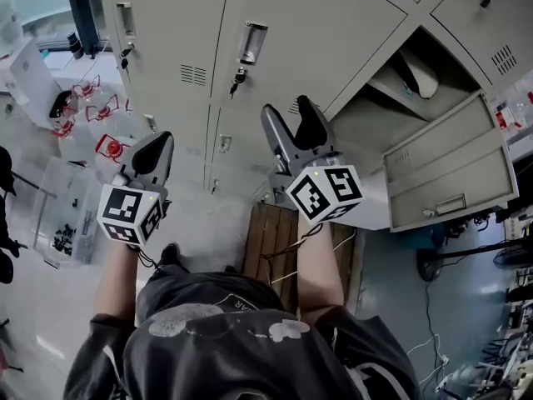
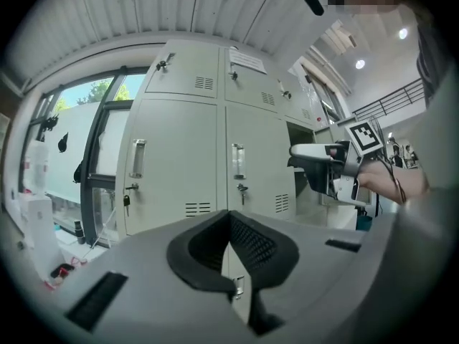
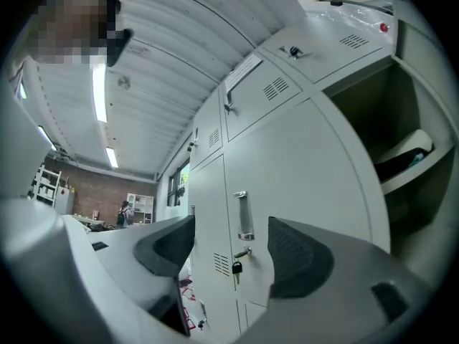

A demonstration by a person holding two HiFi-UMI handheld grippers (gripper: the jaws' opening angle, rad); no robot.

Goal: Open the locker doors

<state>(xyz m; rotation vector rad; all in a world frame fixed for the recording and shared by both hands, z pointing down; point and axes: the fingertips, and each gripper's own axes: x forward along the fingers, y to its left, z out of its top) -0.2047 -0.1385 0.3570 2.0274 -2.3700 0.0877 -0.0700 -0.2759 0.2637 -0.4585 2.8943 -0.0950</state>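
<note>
A bank of grey lockers (image 1: 333,32) stands in front of me. The nearest shut door carries a metal handle (image 1: 252,42) with a key (image 1: 236,80) hanging in the lock below it. My right gripper (image 1: 291,115) is open and empty, a short way off that door; the handle (image 3: 245,216) and key (image 3: 235,266) show through the gap between its jaws (image 3: 231,235). To the right, one locker door (image 1: 450,169) hangs wide open beside its compartment (image 1: 416,82). My left gripper (image 1: 156,148) is shut on nothing, lower left, its pads together (image 2: 229,217).
A wooden pallet (image 1: 271,240) lies at the lockers' foot under my right arm. On the floor to the left are a clear plastic box (image 1: 62,211) and red objects (image 1: 108,144). A fan (image 1: 433,265) and cables are at the right. A person (image 3: 125,213) stands far off.
</note>
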